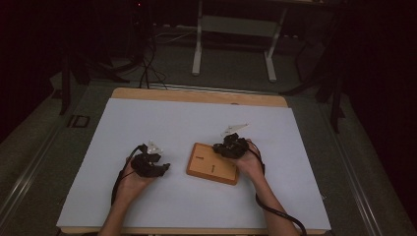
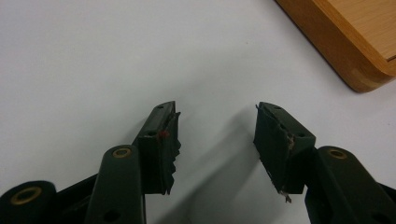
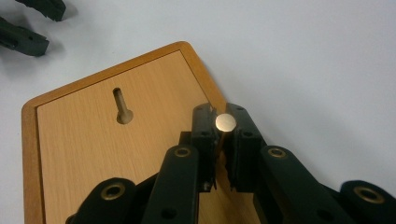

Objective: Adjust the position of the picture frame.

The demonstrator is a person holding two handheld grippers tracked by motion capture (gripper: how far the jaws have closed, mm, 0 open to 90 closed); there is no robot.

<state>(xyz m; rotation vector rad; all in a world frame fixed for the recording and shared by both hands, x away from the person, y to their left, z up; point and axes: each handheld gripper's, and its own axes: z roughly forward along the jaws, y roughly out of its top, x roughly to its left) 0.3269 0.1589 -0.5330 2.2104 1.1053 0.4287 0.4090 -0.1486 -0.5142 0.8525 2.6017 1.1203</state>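
Metal pin (image 3: 226,122) clamped in right tongs (image 3: 223,122) above wooden board (image 3: 93,154)

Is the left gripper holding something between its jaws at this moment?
No, the left gripper has its jaws spread wide apart, and between them there is just the bare white table surface.

Dim lab or test room, white-covered wooden table (image 1: 147,93) standing alone as a work station, bare grey floor (image 1: 236,69), loose cables (image 1: 147,69) trailing behind it, white metal frame (image 1: 197,44) and dark stands (image 1: 66,83) around
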